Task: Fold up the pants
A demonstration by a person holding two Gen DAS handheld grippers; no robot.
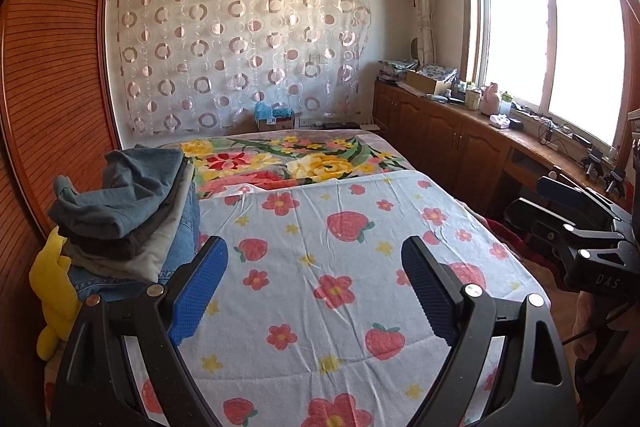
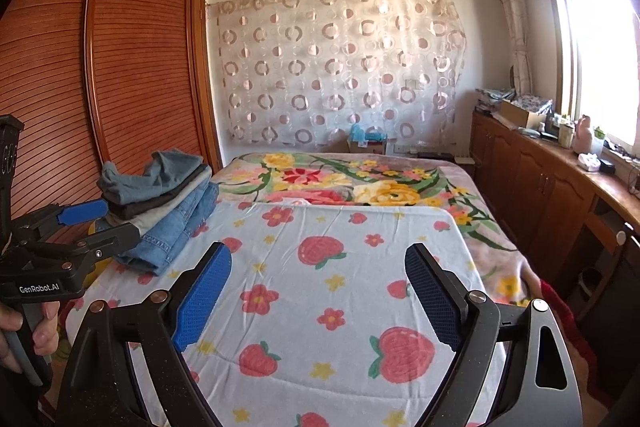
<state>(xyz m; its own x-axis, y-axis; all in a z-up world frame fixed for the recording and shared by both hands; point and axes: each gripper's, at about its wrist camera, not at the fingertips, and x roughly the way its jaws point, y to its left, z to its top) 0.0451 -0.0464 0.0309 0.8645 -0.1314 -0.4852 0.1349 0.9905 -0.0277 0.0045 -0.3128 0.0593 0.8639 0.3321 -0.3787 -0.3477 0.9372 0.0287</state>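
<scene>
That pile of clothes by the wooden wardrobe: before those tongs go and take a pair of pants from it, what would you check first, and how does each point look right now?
1. Left tongs open and empty: ok.
2. Right tongs open and empty: ok.
3. Stack of folded and crumpled clothes within view on the bed's left side: ok.
4. Top garment, a crumpled grey-blue piece, lies free with nothing on it: ok.
5. Whether that top piece is pants: cannot tell.
6. White strawberry-and-flower sheet gives bare flat space for folding: ok.
</scene>
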